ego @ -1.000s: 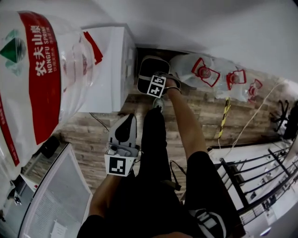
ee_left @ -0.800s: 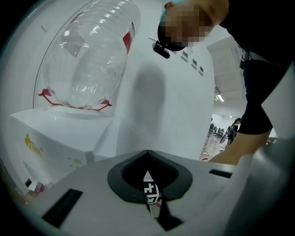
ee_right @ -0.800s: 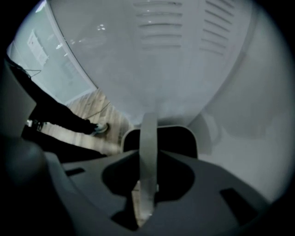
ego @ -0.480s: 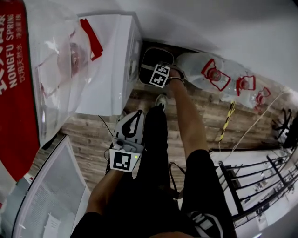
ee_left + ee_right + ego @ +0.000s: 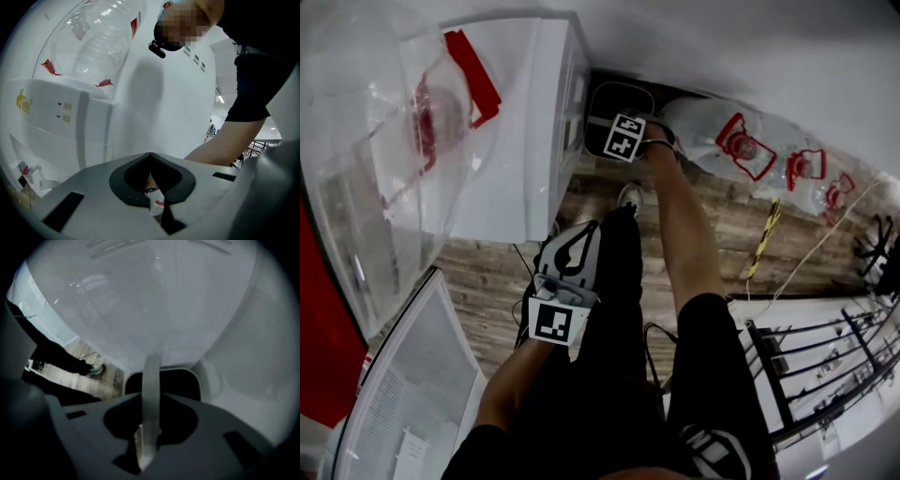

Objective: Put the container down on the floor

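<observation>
The container (image 5: 607, 97) is a dark-mouthed, white-rimmed bin low down beside the white water dispenser (image 5: 520, 122), by the wall. Whether it touches the floor cannot be told. My right gripper (image 5: 619, 120) reaches down over it at arm's length. In the right gripper view the jaws (image 5: 149, 437) are shut on the container's pale strap handle (image 5: 151, 380), which runs up to the rim. My left gripper (image 5: 572, 246) hangs by the person's leg, shut and holding nothing; its jaws (image 5: 151, 161) point at the dispenser (image 5: 61, 122).
A large clear water bottle (image 5: 384, 141) sits inverted on the dispenser and fills the left of the head view. Several water jugs (image 5: 741, 141) lie on the wood floor (image 5: 487, 272) to the right. A black railing (image 5: 825, 375) and a white cabinet (image 5: 403, 394) flank the person.
The head view has dipped toward the dispenser; its bottle looms larger. The right gripper and container have shifted slightly farther toward the wall. The left gripper drifted a little right.
</observation>
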A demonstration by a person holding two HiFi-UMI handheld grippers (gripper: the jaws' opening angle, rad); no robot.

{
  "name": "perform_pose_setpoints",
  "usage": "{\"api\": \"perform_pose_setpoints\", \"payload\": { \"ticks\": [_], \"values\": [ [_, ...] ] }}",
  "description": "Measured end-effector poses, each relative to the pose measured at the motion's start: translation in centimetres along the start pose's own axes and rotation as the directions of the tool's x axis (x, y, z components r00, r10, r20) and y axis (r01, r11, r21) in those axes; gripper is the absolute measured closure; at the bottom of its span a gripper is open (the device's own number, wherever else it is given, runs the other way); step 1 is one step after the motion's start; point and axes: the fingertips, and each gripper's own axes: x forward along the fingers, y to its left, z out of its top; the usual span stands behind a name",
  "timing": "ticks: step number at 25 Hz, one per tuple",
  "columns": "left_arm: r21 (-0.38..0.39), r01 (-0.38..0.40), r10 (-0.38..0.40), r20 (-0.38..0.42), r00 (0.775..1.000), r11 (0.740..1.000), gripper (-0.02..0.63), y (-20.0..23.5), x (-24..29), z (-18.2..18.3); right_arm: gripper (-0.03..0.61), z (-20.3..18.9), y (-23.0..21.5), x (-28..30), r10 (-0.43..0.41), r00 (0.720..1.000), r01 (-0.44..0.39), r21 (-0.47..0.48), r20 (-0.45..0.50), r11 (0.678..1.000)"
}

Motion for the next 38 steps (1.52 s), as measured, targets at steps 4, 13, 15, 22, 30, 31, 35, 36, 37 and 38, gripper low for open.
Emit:
{"api": "perform_pose_setpoints", "payload": {
  "ticks": [4,13,15,22,30,31,35,36,37,38],
  "values": [
    [-0.012,-0.004,0.004,0.007,1.000,1.000,0.584,-0.1,0.4,0.3,0.489,0.0,-0.3,0.3,0.000,1.000,0.000,-0.003,-0.002,1.000],
    [-0.041,-0.011,0.011,0.005,1.000,0.999,0.584,-0.1,0.4,-0.4,0.489,-0.3,0.0,1.8,-0.001,1.000,0.000,-0.015,-0.016,1.000],
    [-0.031,-0.004,0.004,-0.006,1.000,1.000,0.584,0.0,0.4,-0.5,0.489,-0.3,0.0,2.2,-0.002,1.000,0.002,-0.017,-0.017,1.000],
    [-0.029,0.001,-0.001,-0.003,1.000,1.000,0.584,0.5,0.6,-0.7,0.489,0.1,-0.6,2.9,-0.024,1.000,0.023,-0.034,-0.014,0.999],
    [-0.035,-0.021,0.021,0.000,1.000,0.999,0.584,1.0,0.7,-0.9,0.488,-0.3,-0.9,4.0,-0.049,0.998,0.045,-0.078,-0.039,0.996],
    [-0.034,-0.021,0.021,-0.001,1.000,0.999,0.584,1.0,0.7,-1.0,0.488,-0.3,-0.8,4.2,-0.049,0.998,0.046,-0.078,-0.041,0.996],
    [-0.036,-0.029,0.029,-0.003,1.000,0.999,0.584,1.3,0.7,-1.1,0.488,0.1,-0.3,5.1,-0.055,0.998,0.052,-0.079,-0.042,0.996],
    [-0.037,-0.031,0.031,-0.001,1.000,0.999,0.584,1.3,0.7,-1.1,0.488,0.1,-0.3,5.1,-0.057,0.998,0.054,-0.080,-0.041,0.995],
    [-0.037,-0.033,0.033,-0.001,0.999,0.999,0.584,1.4,0.7,-1.1,0.488,0.1,-0.3,5.2,-0.058,0.998,0.055,-0.079,-0.038,0.995],
    [-0.037,-0.034,0.034,-0.002,0.999,0.999,0.584,1.4,0.7,-1.2,0.488,0.1,-0.5,5.1,-0.060,0.998,0.057,-0.076,-0.036,0.995]
  ]
}}
